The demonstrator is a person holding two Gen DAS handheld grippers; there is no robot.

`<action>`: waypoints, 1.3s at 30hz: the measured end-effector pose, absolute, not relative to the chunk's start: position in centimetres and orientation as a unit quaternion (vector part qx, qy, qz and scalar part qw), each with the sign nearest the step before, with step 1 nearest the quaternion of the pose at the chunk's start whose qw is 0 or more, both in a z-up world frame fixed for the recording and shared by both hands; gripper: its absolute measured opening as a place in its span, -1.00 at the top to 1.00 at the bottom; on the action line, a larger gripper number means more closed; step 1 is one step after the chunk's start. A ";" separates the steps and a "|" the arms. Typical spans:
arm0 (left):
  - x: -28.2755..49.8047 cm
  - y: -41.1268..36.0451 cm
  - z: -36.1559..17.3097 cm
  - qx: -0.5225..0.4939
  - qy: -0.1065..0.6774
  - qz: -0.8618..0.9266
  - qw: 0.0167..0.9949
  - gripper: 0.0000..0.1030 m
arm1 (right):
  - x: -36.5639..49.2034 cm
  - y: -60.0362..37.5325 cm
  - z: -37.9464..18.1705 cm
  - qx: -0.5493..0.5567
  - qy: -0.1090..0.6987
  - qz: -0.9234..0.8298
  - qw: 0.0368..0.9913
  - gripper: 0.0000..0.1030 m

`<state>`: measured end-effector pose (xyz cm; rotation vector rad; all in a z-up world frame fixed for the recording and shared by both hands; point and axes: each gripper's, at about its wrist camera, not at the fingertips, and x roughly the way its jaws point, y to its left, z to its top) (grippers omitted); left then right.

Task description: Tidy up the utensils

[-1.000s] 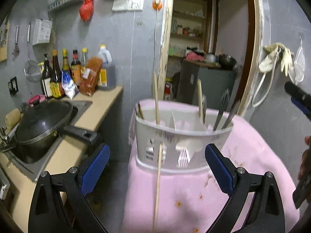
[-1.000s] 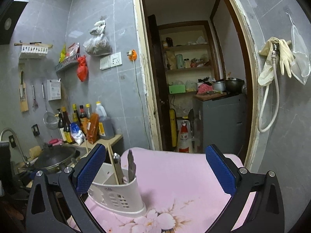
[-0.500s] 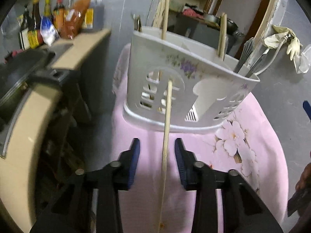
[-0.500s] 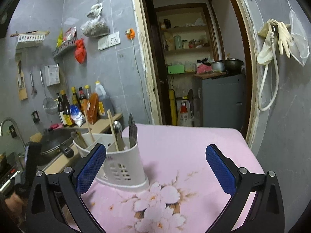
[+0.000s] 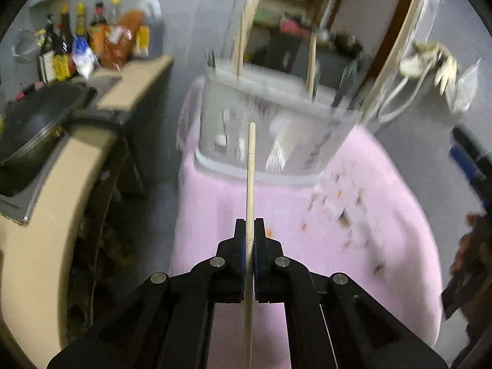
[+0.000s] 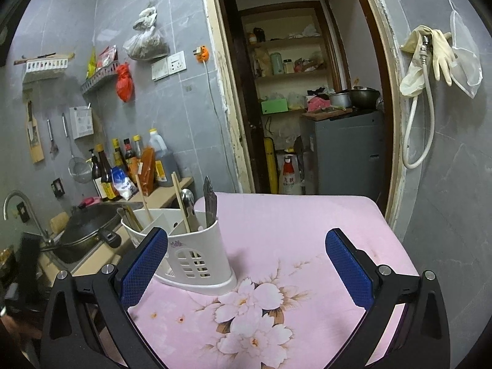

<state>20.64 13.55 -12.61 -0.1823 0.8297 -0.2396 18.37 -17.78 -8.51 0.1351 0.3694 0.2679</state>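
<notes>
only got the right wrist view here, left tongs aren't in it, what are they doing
Observer: The left tongs are shut on a chopstick, which points toward the white holder.
Operator: is it in the holder yet
Observer: No, its tip shows in front of the holder's near wall, outside it.
Operator: is that view sharp
Observer: No, it is motion-blurred; only the tongs and chopstick look crisp.

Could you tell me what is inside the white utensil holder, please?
The utensil holder holds upright wooden chopsticks, a spoon and a dark-handled utensil. Its walls hide their lower ends.
</notes>
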 end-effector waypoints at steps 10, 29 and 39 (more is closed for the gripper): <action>26.9 15.3 -1.6 -0.169 0.128 -0.089 0.973 0.96 | 17.9 -18.2 -6.8 0.071 0.147 0.109 0.981 -1.00; 32.9 13.6 -7.6 -0.146 0.065 -0.046 0.986 0.95 | 17.5 -18.5 -8.1 0.070 0.148 0.060 0.985 -1.00; 29.1 12.7 -7.8 -0.113 0.138 -0.052 0.983 0.35 | 16.8 -18.9 -7.3 0.073 0.142 0.083 0.984 -1.00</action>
